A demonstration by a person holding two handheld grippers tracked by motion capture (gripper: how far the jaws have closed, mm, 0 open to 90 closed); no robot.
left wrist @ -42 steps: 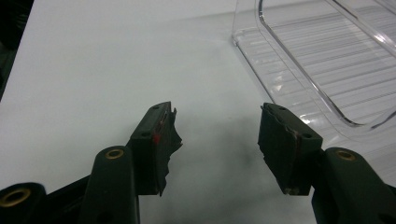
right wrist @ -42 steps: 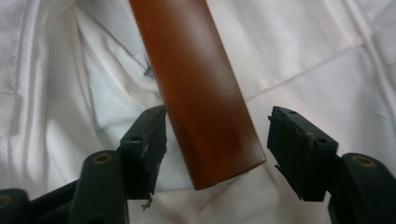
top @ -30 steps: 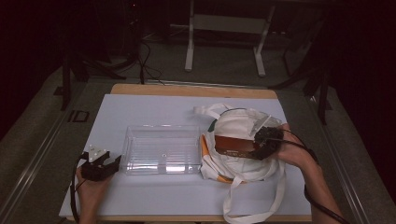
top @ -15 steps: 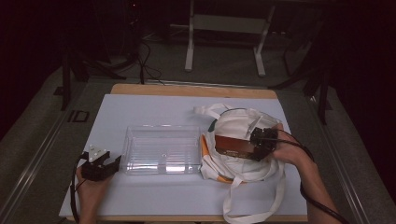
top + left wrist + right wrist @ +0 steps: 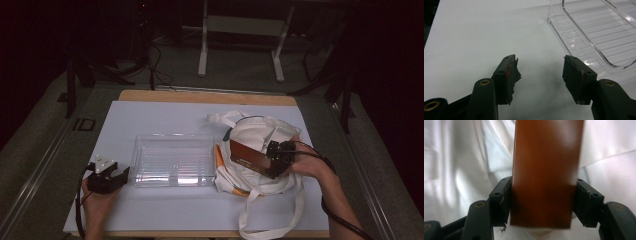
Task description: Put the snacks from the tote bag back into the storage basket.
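Note:
A long brown box lies across the mouth of a white tote bag at the table's right. My right gripper comes at it from the right. In the right gripper view the brown box stands between the jaws, over the white tote bag. The right gripper has just been closing, and both pads now press on the box's sides. My left gripper rests open on the white table near the left front. In its own view the left gripper holds nothing.
A clear plastic tray sits mid-table between the two grippers, and its corner lies just right of the left jaws. An orange item peeks from the bag's left edge. The bag's straps trail toward the front edge.
The right gripper has shifted slightly left along the box's end and its jaws have narrowed onto it. The left gripper has stayed put.

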